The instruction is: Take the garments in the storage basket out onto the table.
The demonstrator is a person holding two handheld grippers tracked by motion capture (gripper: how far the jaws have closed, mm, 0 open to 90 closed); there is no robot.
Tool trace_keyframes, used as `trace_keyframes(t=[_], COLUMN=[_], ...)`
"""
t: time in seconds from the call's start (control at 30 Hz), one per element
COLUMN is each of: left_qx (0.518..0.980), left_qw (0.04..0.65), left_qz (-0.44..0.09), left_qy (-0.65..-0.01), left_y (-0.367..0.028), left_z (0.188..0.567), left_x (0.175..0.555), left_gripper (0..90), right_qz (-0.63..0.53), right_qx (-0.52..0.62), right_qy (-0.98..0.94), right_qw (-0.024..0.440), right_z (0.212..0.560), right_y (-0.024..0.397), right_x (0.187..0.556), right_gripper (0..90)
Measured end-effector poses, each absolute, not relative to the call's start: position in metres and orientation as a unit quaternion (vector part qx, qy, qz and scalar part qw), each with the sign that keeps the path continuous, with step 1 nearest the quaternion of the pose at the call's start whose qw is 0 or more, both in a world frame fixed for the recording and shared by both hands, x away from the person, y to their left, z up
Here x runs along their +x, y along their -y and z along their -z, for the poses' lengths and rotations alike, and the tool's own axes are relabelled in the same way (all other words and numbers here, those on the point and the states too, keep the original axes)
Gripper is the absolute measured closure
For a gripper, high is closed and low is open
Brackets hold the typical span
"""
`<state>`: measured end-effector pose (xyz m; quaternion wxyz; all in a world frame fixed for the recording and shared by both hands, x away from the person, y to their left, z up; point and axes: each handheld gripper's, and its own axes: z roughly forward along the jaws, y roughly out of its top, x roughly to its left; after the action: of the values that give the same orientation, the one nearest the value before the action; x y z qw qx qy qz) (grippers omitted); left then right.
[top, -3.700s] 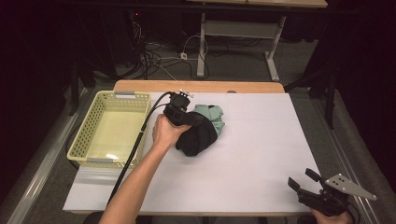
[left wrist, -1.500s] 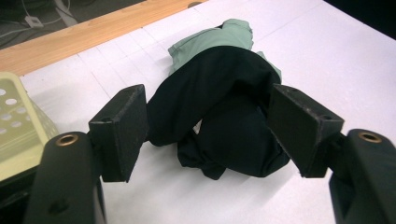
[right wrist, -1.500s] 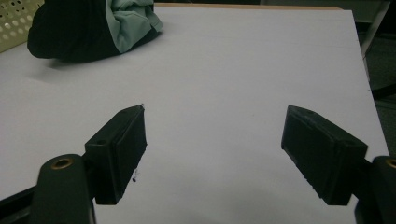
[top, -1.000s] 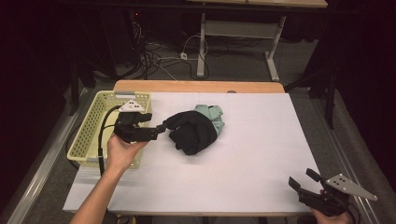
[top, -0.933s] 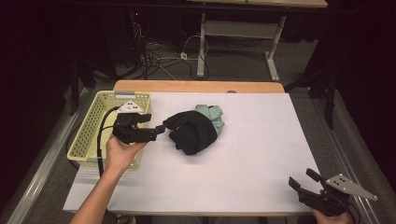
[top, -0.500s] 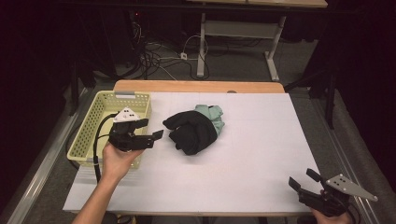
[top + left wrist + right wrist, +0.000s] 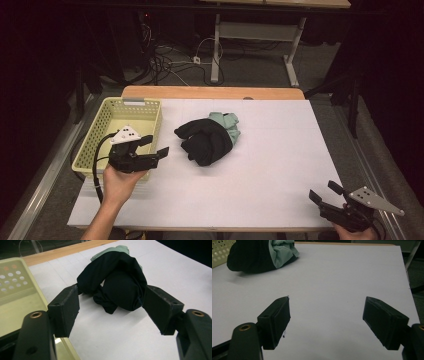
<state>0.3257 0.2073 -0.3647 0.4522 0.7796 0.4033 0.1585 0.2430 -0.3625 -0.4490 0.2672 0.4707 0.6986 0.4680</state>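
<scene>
Your left gripper (image 7: 159, 150) stood wide, empty, beside the basket (image 7: 131, 104); regrasping, you risked snagging only the black cloth (image 7: 205, 142).

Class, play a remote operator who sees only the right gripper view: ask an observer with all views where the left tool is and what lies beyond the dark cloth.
Operator: I see black cloth over pale green cloth, far off. Where is the left tool?
Observer: In the high view the left tool hangs over the near right corner of the yellow basket, pointing at the black cloth.
Operator: Does it hold anything?
Observer: No; the left gripper view shows open jaws, nothing between them.
Operator: And the green cloth?
Observer: The green cloth pokes out on the far right of the bundle.
</scene>
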Motion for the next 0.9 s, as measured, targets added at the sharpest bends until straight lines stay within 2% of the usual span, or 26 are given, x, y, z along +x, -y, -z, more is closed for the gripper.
trace_keyframes(t=[0.9], left_qx=[0.756], left_qw=[0.476], left_qz=[-0.162], left_qy=[-0.42], left_y=[-0.232], left_z=[0.388], left_x=[0.293], left_gripper=[28.7], right_qz=[-0.468], right_qx=[0.47], right_qy=[-0.698], right_qw=[0.268], right_z=[0.449], right_y=[0.362], right_x=[0.243], right_gripper=[22.7])
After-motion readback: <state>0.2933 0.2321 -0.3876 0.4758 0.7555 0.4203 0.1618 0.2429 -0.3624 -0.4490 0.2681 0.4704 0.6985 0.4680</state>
